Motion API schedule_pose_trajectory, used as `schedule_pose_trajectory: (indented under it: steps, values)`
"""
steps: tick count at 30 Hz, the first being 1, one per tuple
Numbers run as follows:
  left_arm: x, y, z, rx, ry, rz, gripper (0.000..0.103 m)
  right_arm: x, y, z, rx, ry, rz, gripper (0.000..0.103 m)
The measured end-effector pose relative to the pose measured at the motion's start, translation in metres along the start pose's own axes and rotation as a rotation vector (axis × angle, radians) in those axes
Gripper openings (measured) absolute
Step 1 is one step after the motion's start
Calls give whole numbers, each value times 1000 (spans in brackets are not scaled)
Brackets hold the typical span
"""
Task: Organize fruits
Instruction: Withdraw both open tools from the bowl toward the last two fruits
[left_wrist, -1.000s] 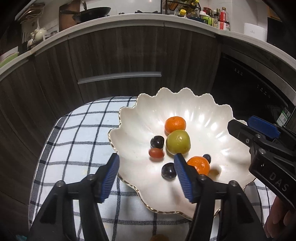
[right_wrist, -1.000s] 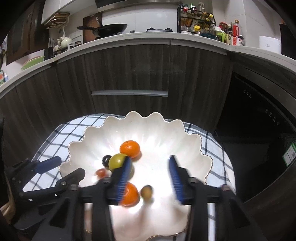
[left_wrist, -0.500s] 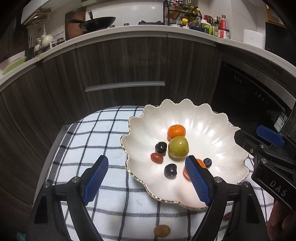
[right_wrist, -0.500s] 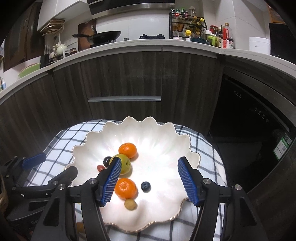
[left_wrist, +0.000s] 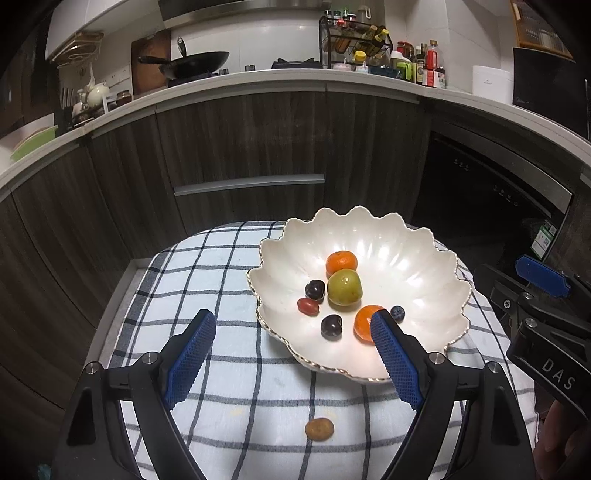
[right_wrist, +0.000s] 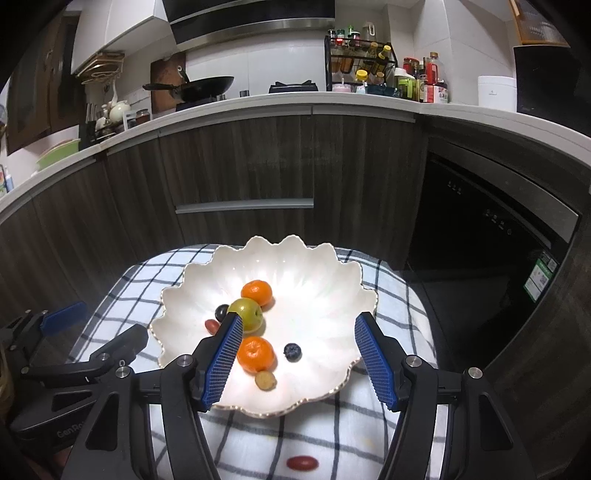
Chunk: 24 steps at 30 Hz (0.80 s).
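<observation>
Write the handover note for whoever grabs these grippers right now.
Left gripper: open, empty, above the cloth at the bowl's near-left edge.
Right gripper: open, empty, above the bowl.
In the scalloped white bowl: two oranges, a green fruit, two dark plums, a red cherry tomato, a blueberry, a small tan fruit.
Left: a tan fruit and a red tomato lie on the checked cloth in front of the bowl; they probably go in next.
</observation>
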<state>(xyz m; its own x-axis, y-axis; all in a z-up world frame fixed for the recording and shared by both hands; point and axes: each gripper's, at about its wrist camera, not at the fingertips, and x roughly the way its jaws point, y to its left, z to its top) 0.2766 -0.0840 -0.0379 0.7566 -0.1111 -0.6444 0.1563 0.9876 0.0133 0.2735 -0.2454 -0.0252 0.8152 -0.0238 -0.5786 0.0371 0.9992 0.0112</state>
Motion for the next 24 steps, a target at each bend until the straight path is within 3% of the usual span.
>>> schedule_pose_trajectory:
  steps: [24]
  values:
    - [-30,-2,-24,18,-6,-3,86,-36,-6,-21,26,-5,-29,64]
